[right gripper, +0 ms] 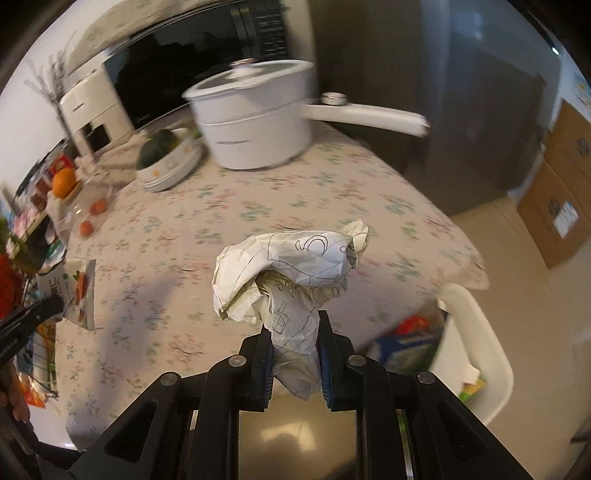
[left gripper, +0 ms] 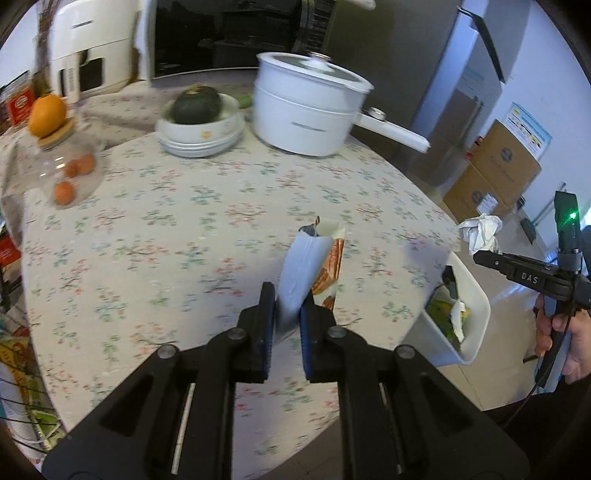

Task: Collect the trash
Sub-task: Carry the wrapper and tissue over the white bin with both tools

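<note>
Clamping snack wrapper (left gripper: 314, 266) upright in left claw (left gripper: 290, 306); right claw (right gripper: 295, 332) clamped on crumpled paper (right gripper: 291, 266).

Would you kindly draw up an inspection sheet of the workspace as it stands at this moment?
Surface: round table under a floral cloth.
Job's things: snack wrapper and crumpled paper, both gripped; white bin beside the table edge, already holding trash.
Clutter: lidded white pot, green squash in a bowl on stacked plates, glass jar with an orange on its lid.
Grippers: left gripper shut on the wrapper; right gripper shut on the paper.
Cables: black lead below the right handle.
Surroundings: cardboard boxes, microwave.
</note>
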{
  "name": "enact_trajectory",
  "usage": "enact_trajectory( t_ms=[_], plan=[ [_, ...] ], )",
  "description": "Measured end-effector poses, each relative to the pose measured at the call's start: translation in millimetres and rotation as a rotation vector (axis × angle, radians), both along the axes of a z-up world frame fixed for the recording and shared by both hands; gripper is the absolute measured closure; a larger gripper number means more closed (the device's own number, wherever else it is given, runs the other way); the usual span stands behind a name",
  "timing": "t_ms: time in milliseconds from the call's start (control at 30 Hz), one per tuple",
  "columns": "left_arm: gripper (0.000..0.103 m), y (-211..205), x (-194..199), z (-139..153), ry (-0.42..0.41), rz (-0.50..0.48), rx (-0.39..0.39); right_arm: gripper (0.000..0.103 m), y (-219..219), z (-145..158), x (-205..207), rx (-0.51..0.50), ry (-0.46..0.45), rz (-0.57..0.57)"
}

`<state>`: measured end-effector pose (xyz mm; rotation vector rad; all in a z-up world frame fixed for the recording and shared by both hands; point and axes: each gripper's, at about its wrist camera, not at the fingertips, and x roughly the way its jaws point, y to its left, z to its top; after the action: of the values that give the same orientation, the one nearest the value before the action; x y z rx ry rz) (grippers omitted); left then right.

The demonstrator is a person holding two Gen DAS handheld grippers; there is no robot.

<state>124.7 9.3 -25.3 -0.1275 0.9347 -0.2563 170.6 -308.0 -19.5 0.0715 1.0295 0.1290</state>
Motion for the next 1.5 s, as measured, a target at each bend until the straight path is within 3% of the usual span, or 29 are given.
enact_trajectory(
  t_ms=[467, 833, 867, 967, 1367, 1500],
  plan=[
    [0.089, -128, 4, -16, 0.011, -0.233, -0.037, 0.082, -123, -44, -39, 0.024, 0.135, -0.162],
    [0.089, -220, -3, -41, 0.064, -0.403, -0.056, 0.080, -179, -79, -51, 0.033, 0.226, -0.263],
    [0.089, -226, -3, -45, 0.069, -0.413, -0.055, 0.075, -182, -80, -51, 0.035, 0.231, -0.271],
    [0.089, -243, -2, -56, 0.095, -0.431, -0.053, 0.042, -193, -79, -54, 0.061, 0.227, -0.311],
    [0.088, -280, 7, -96, 0.139, -0.418, 0.005, 0.040, -200, -63, -57, 0.118, 0.182, -0.331],
    [0.088, -284, 9, -105, 0.140, -0.417, 0.005, 0.038, -194, -56, -57, 0.087, 0.159, -0.308]
  ],
)
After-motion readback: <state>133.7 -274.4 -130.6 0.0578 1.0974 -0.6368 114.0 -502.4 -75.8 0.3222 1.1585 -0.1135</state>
